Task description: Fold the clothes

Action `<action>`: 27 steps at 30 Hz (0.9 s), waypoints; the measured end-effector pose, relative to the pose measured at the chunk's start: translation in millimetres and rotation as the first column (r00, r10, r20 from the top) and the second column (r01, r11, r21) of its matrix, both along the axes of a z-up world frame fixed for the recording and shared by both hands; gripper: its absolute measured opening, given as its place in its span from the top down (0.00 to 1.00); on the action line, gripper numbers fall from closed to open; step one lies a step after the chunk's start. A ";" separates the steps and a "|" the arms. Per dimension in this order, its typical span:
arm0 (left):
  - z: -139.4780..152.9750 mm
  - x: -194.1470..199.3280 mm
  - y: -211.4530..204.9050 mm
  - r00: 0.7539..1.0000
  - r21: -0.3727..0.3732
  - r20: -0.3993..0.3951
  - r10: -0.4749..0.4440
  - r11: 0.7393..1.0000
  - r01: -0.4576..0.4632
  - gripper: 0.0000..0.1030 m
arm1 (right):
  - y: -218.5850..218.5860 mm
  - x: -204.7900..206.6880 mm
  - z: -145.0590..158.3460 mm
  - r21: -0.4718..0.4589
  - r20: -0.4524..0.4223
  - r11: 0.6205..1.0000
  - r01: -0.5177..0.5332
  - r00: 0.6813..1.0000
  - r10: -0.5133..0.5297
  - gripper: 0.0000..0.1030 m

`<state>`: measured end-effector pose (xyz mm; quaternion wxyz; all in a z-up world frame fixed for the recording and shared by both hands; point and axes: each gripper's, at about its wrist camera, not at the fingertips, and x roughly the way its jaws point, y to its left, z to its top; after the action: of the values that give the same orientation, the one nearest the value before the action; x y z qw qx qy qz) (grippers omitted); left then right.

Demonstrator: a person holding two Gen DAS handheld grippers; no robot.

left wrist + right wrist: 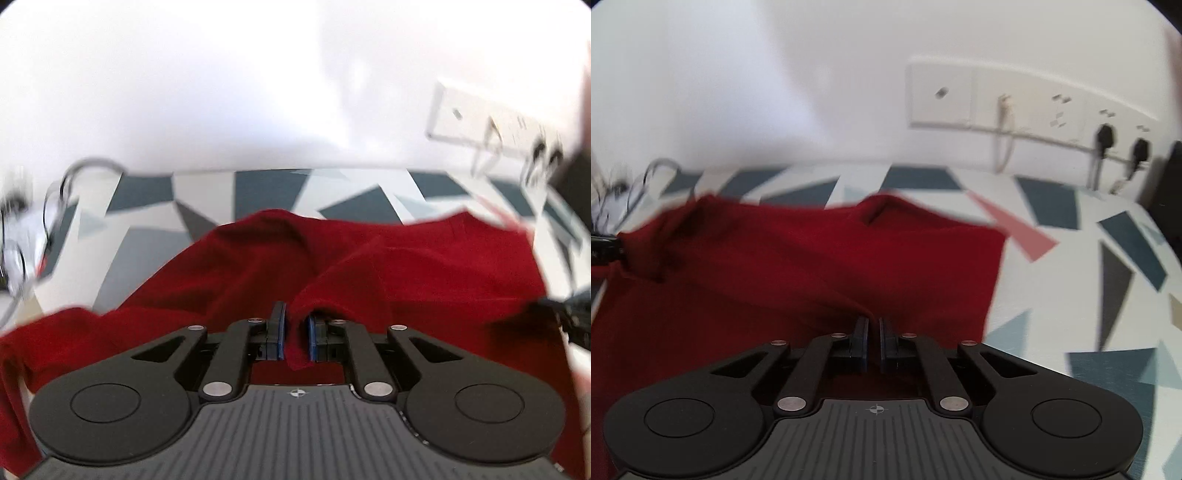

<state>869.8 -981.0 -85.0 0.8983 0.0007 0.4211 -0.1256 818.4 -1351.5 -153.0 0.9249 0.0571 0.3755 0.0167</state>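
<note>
The dark red soft knit garment (424, 266) lies spread on the bench with the grey, blue and white triangle-pattern cover (207, 192), and parts of it are already lifted off the surface. The left gripper (295, 332) has its jaws narrow and closed on a bunched fold of the red cloth, which passes between the blue pads (281, 332) and hangs a little below them. The right gripper (873, 338) has its jaws almost together on a thin edge of the same garment (783, 280), at the near right side of it.

The cloth seems light and very limp. It will sag between the two grips and keep no shape by itself. It is not fragile, but a thin edge can slip out, so I judge it better to hold a hem or seam where the layers are thicker, and to keep both grips well apart so the edge stays tight. White wall sockets (1015, 99) are behind the bench.
</note>
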 end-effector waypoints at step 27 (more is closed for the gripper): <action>-42.6 7.9 -27.7 0.977 0.150 -0.050 -0.209 0.965 0.214 0.66 | 56.2 19.9 -21.4 -0.186 -0.072 0.955 -0.230 0.973 0.220 0.94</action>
<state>877.6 -1008.6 -127.6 0.8696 0.1132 0.4423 -0.1879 838.3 -1295.3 -174.4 0.9083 -0.0757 0.4027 0.0837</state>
